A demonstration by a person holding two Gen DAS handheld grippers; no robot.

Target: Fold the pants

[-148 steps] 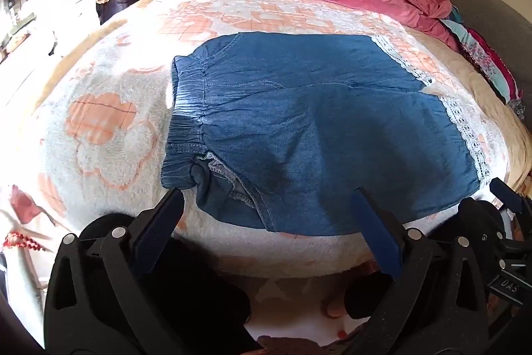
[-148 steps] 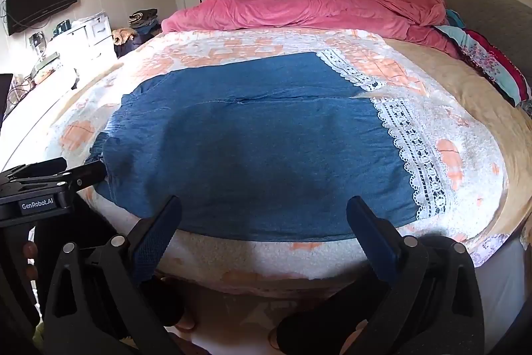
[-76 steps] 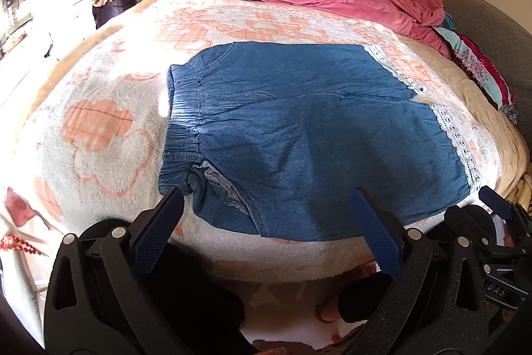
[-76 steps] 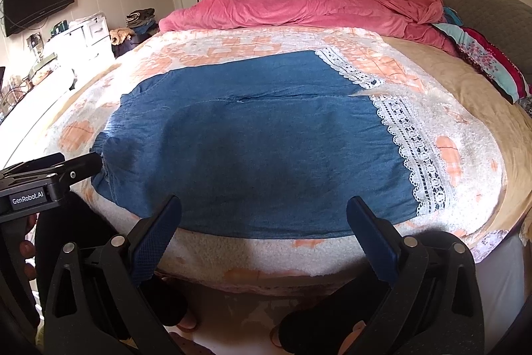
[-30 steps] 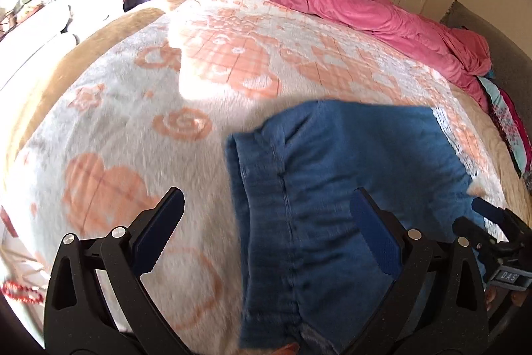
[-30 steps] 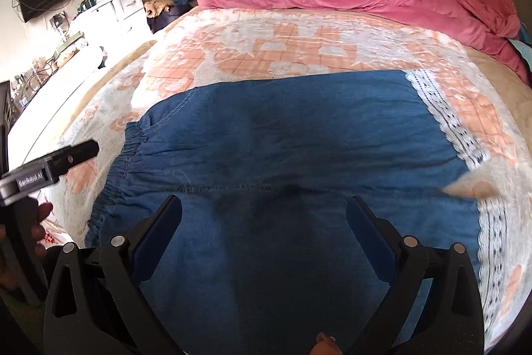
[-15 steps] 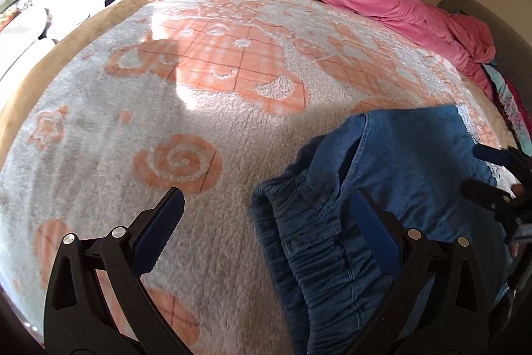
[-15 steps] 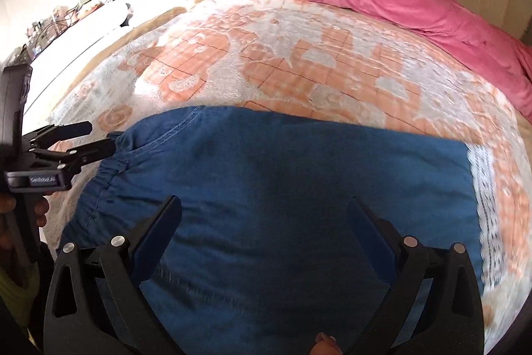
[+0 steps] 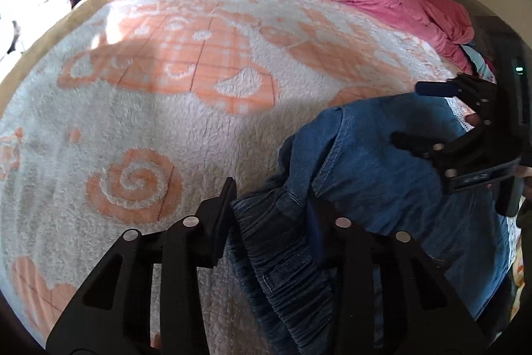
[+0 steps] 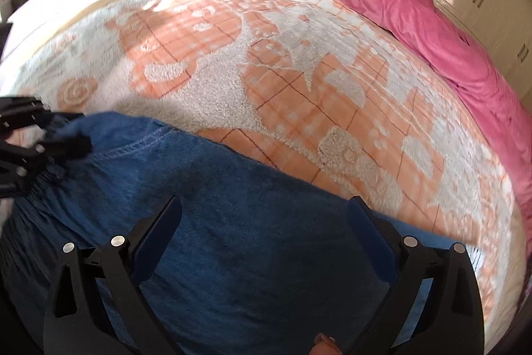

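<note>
Left gripper [image 9: 272, 215] has just been closing and its fingers [image 9: 221, 215] now pinch the gathered waistband [image 9: 282, 258] of the blue denim pants [image 10: 232, 238], fabric bunched between them. Right gripper [image 10: 262, 235] is wide open, hovering over the flat middle of the pants, nothing between its fingers [image 10: 156, 232] (contact with the cloth can't be told). Pants lie on the fluffy white-and-orange blanket [image 9: 149, 95] on the bed, waistband end lifted and rumpled at the left gripper. Pink duvet [image 10: 415, 12] is heaped along the far edge, well apart from the pants.
</note>
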